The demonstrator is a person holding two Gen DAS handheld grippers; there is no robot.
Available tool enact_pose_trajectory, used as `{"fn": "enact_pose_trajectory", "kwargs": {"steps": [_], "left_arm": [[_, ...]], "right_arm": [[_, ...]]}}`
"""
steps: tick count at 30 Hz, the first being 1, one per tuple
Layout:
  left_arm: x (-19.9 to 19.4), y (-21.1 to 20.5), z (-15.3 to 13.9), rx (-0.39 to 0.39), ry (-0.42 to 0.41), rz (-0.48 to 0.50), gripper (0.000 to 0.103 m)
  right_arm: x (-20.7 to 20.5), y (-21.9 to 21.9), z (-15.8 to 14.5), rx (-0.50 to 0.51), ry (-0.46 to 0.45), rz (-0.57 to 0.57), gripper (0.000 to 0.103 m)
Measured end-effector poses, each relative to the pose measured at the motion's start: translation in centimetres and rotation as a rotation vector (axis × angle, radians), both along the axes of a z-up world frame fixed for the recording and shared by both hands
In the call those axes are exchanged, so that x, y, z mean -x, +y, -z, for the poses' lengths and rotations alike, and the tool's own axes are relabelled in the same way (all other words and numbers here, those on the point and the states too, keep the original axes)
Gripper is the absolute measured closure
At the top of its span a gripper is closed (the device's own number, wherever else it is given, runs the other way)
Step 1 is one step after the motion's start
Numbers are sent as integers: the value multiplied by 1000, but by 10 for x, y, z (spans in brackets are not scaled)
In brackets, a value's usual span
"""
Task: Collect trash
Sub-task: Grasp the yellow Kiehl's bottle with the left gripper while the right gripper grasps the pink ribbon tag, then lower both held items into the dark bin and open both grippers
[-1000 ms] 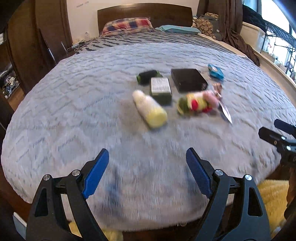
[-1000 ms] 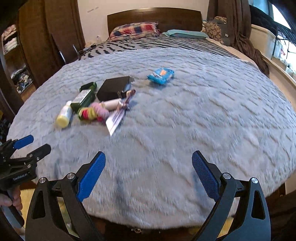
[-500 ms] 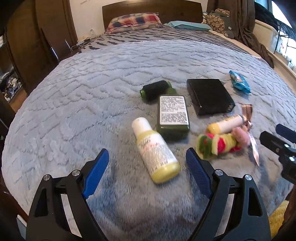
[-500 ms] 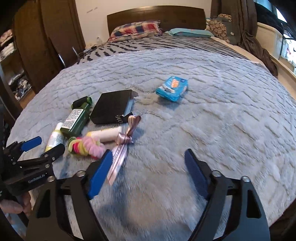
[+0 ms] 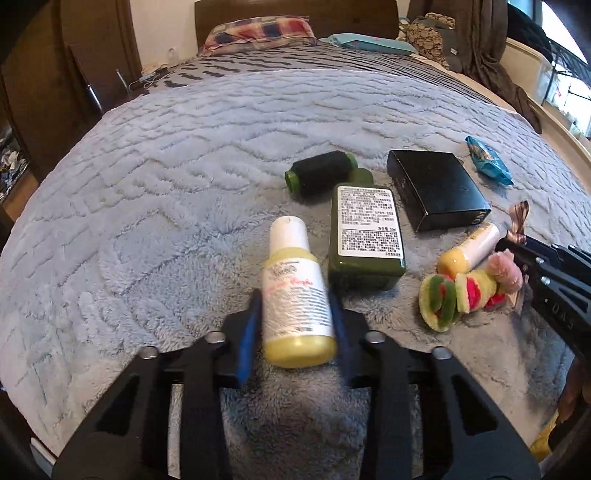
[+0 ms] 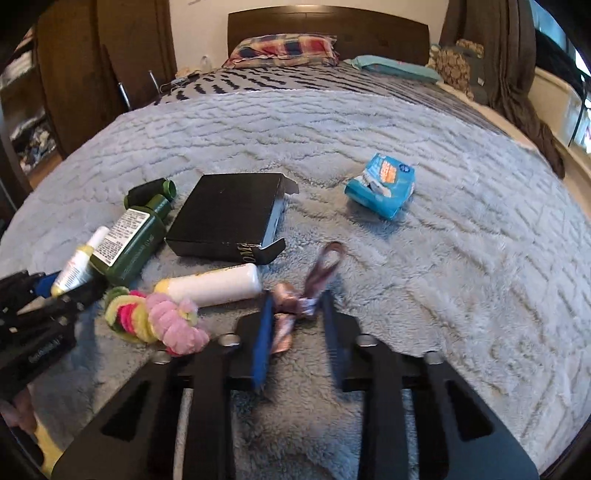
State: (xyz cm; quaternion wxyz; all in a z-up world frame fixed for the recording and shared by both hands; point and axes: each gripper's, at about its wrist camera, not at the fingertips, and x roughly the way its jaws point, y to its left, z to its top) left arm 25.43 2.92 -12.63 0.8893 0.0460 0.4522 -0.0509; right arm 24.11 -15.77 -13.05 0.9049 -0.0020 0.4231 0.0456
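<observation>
Yellow bottle (image 5: 295, 306) between left gripper (image 5: 295, 332) fingers

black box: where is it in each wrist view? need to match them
Left wrist: black box sits right of centre, just right of the dark green bottle.
Right wrist: black box sits left of centre, again just right of the dark green bottle.
Shared landmark: plaid pillow at the headboard.

On the blanket (image 5: 166, 192), the box (image 5: 436, 188) lies right of two bottles (image 5: 364, 236). The packet (image 6: 382, 184) sits apart, further right. Pillows (image 6: 284, 48) lie behind.
</observation>
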Motion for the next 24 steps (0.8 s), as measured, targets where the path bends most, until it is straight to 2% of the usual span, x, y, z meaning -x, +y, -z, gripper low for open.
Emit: {"fn": "enact_pose_trajectory", "kwargs": {"steps": [8,24], "left_arm": [[31,-1,-5,11,-13,27,73],[177,-48,-28,90,-91,191,74]], "right_arm": [[35,-26,-9,-14,3,12,86],[176,-37,-23,-64,-35,-37,87]]}}
